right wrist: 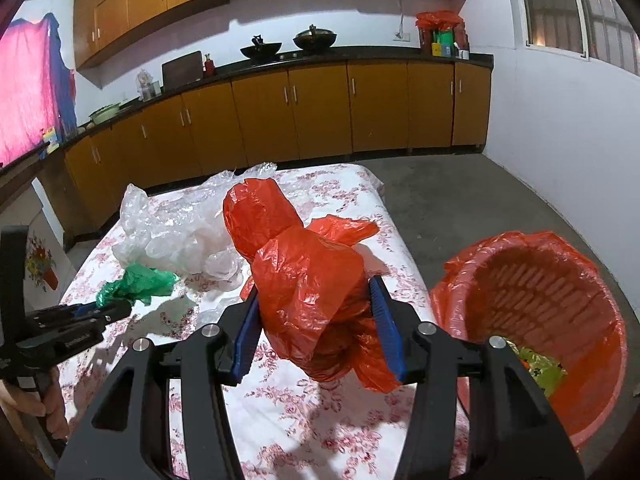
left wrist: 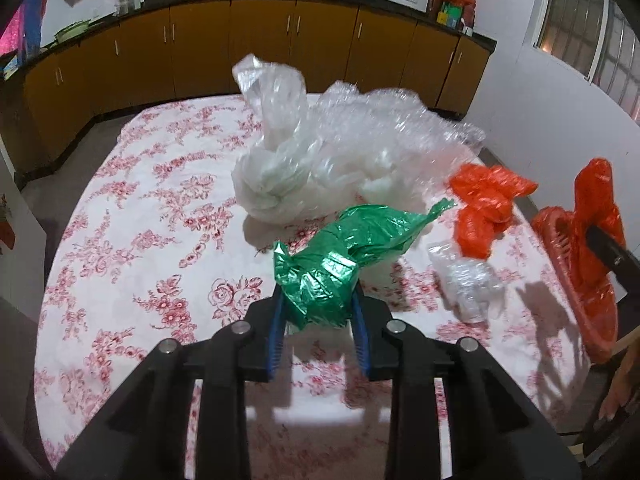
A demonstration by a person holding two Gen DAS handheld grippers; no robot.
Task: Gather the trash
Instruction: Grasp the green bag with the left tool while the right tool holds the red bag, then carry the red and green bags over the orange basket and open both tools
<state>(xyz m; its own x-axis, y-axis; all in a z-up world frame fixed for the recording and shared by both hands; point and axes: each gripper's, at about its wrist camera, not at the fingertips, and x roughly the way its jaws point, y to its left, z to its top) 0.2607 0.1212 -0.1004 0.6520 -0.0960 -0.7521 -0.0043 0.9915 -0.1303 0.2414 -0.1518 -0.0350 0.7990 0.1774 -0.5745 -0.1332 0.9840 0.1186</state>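
Observation:
A crumpled green plastic bag (left wrist: 340, 256) sits between the blue pads of my left gripper (left wrist: 318, 300), which is shut on it just above the floral tablecloth (left wrist: 140, 220). From the right wrist view the same green bag (right wrist: 140, 282) sticks out of the left gripper (right wrist: 116, 308) at the far left. My right gripper (right wrist: 314, 288) is shut on a bulky orange plastic bag (right wrist: 304, 264), held over the table's right side. An orange-lined basket (right wrist: 536, 292) stands on the floor to the right, with some scraps (right wrist: 540, 372) inside.
A big heap of clear plastic wrap (left wrist: 332, 148) lies mid-table. Nearer the right edge are another orange bag (left wrist: 488, 200) and a small clear crumpled wrap (left wrist: 464, 280). Brown cabinets (right wrist: 320, 112) line the far wall. A hand (left wrist: 620, 384) shows at the lower right.

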